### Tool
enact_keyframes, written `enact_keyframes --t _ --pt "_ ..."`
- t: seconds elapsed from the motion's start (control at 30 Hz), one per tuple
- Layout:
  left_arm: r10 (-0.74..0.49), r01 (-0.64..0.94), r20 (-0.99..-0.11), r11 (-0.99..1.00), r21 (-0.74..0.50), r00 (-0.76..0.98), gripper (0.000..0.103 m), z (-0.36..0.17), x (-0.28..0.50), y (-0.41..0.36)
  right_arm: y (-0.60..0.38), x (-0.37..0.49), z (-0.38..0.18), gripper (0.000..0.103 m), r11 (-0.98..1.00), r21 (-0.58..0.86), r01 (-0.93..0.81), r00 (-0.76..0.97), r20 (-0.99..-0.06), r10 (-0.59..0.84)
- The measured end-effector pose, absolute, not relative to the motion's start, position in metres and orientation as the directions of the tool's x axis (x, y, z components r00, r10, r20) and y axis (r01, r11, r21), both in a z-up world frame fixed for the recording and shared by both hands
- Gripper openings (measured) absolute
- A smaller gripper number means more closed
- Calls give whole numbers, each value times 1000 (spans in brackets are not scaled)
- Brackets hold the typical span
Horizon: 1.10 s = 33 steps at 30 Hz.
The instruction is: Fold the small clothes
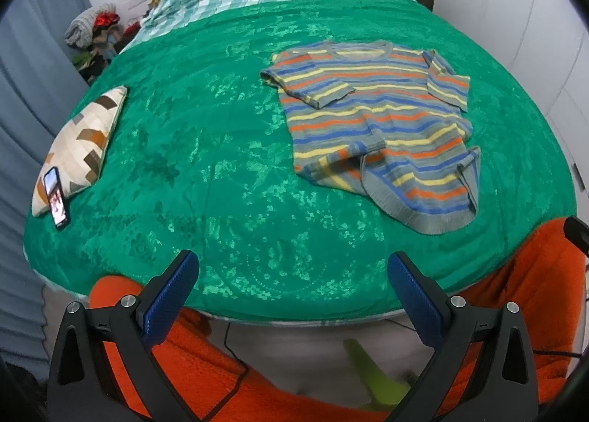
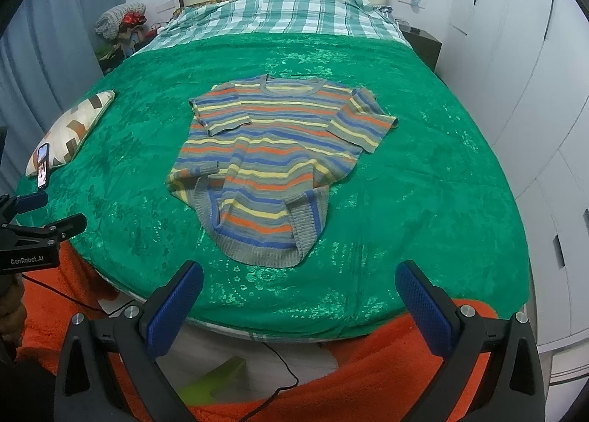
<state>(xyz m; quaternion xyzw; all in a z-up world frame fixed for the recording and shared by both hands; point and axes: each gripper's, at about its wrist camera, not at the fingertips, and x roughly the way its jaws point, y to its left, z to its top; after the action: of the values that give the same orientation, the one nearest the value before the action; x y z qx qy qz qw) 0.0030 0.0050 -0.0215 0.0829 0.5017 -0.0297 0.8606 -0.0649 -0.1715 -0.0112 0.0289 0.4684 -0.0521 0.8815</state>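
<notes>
Sweater (image 2: 268, 164) lies rumpled — my left gripper (image 1: 292, 297) and right gripper (image 2: 300, 306) both spread, empty — I risk pinching the bedspread (image 2: 423, 201) too.

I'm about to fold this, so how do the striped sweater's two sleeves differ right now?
The left sleeve is folded inward, its cuff lying on the striped sweater chest. The right sleeve angles outward, its cuff resting on the green bedspread. Both lie flat and show the same stripes.
</notes>
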Motion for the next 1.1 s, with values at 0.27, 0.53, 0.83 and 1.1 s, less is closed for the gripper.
enact_keyframes --t 0.27,0.53,0.83,1.1 --pt "-18 171 -888 983 69 460 102 -28 7 4 -179 -64 -16 103 990 16 140 542 -838 -63" --pt "-103 190 -898 982 -22 429 102 -32 10 11 -186 -63 -19 103 987 9 162 540 -838 -81" --pt "-79 165 -878 986 1 473 102 -25 10 14 -184 -63 -21 103 983 -27 183 529 -840 -122" --pt "-60 164 -876 986 22 478 102 -26 11 12 -182 -61 -23 103 968 -125 218 489 -844 -219"
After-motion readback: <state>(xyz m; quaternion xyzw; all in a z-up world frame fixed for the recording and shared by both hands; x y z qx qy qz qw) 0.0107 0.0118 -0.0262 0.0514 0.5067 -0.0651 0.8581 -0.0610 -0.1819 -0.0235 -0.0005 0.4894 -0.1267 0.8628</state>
